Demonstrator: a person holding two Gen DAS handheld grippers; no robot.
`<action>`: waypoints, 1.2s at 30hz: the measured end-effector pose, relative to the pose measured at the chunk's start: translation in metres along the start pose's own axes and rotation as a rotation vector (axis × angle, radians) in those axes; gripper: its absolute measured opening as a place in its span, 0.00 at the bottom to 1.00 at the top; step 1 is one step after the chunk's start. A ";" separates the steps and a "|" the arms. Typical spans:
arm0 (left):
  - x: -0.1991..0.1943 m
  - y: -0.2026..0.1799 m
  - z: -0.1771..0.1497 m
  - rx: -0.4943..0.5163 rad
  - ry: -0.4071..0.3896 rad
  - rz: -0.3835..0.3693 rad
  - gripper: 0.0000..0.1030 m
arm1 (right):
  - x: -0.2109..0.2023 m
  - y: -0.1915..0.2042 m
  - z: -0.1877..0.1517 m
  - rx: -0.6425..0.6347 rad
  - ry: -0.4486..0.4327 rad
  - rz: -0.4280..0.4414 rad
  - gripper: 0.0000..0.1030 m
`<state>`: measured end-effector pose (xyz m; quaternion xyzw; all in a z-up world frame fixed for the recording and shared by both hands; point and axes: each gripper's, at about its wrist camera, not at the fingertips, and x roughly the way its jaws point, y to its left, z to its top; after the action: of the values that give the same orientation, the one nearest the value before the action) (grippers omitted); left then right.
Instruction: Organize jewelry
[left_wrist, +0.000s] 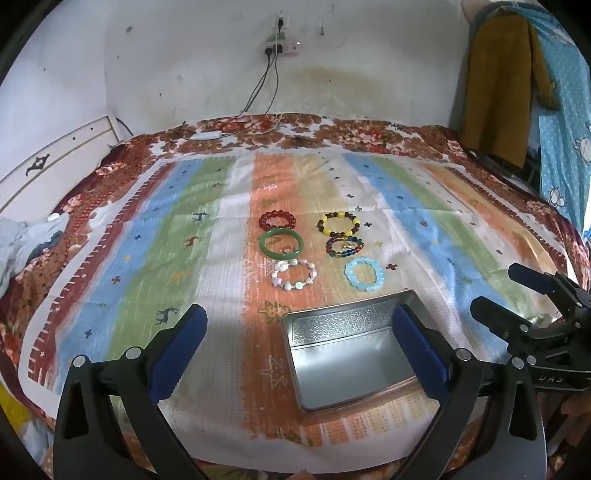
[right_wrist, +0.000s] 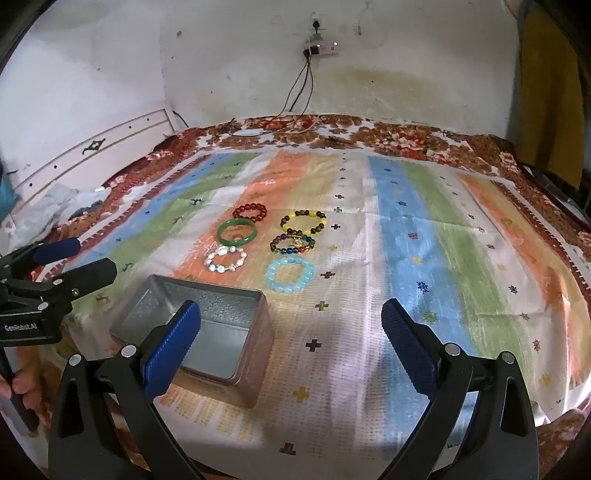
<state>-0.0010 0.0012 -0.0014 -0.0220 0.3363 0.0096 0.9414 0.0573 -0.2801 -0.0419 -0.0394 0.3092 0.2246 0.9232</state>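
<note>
Several bracelets lie in two columns on the striped cloth: a red bead one (left_wrist: 277, 220), a green bangle (left_wrist: 281, 242), a white pearl one (left_wrist: 294, 274), a yellow-brown one (left_wrist: 338, 223), a multicoloured one (left_wrist: 344, 247) and a light blue one (left_wrist: 365, 274). An open, empty silver tin (left_wrist: 343, 350) sits nearer than them. My left gripper (left_wrist: 299, 317) is open above the tin's near left, with nothing between its fingers. My right gripper (right_wrist: 291, 314) is open too, right of the tin (right_wrist: 199, 332) and nearer than the light blue bracelet (right_wrist: 290, 275).
The striped cloth (left_wrist: 166, 240) covers a floral bed (left_wrist: 351, 136). A white headboard (left_wrist: 55, 162) stands at the left, with crumpled grey cloth (left_wrist: 22, 243) beside it. Cables (left_wrist: 266, 85) hang from a wall socket onto the bed's far edge. Clothes (left_wrist: 498, 81) hang at the right.
</note>
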 end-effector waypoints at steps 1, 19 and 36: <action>0.000 0.000 0.000 0.000 0.001 0.000 0.95 | 0.001 0.002 0.000 -0.001 0.002 -0.002 0.96; 0.003 0.014 -0.013 -0.012 0.020 -0.006 0.95 | 0.002 -0.002 0.000 0.020 0.005 -0.006 0.96; 0.007 0.011 -0.007 -0.014 0.050 0.002 0.95 | 0.008 -0.001 0.003 0.026 0.036 0.019 0.96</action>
<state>-0.0005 0.0120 -0.0121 -0.0286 0.3595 0.0122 0.9326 0.0643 -0.2771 -0.0444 -0.0285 0.3292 0.2286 0.9157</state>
